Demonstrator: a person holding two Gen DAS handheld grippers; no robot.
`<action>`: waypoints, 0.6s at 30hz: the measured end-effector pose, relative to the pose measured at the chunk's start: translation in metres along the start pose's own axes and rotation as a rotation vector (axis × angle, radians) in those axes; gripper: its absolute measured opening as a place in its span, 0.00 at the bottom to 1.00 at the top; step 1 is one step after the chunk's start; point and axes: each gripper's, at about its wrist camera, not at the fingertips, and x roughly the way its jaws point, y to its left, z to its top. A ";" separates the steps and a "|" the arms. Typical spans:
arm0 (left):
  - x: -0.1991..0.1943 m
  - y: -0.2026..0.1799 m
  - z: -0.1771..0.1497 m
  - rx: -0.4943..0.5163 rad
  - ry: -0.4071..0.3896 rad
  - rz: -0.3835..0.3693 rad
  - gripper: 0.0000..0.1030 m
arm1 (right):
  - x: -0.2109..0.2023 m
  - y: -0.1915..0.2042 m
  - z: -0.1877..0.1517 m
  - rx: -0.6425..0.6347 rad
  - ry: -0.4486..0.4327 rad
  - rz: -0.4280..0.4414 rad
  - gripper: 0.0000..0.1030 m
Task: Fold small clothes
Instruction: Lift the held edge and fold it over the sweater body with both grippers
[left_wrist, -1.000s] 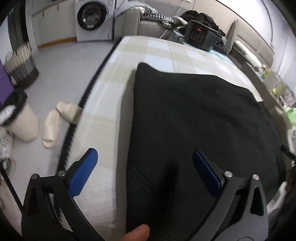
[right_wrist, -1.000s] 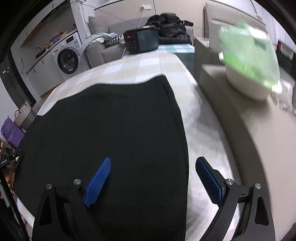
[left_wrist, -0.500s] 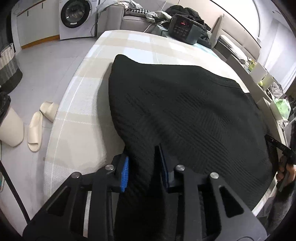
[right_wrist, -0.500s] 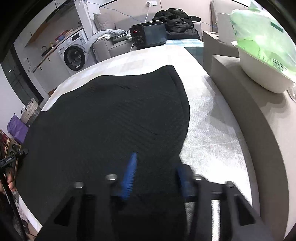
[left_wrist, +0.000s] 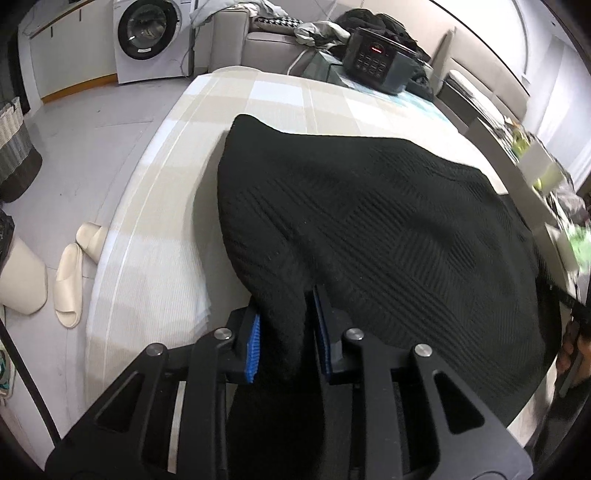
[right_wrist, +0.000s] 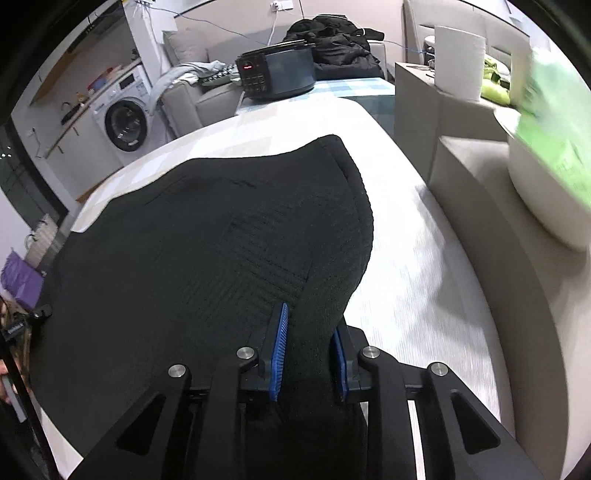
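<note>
Left wrist view shows the left gripper (left_wrist: 284, 336) clamped on a bunched fold at the near left corner of the black knit garment (left_wrist: 369, 229), its jaws closing the last bit onto the cloth. The garment lies spread across the checked bed (left_wrist: 155, 258), its far edge flat, its near edge lifted in the grip. In the right wrist view the right gripper (right_wrist: 308, 354) is likewise closing on the near right corner, cloth pinched between its blue pads (right_wrist: 277, 350). By my reading the fold has barely begun: both near corners are taken, nothing is yet laid over, and every fold remains to be made.
</note>
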 end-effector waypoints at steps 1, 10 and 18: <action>0.005 0.000 0.005 -0.011 -0.001 0.006 0.21 | 0.004 0.001 0.001 -0.004 0.008 -0.026 0.24; -0.023 0.014 -0.008 -0.049 -0.029 0.080 0.47 | -0.044 -0.013 -0.030 0.031 -0.034 -0.028 0.47; -0.079 0.039 -0.077 -0.224 -0.113 0.100 0.99 | -0.104 -0.025 -0.097 0.202 -0.103 0.078 0.64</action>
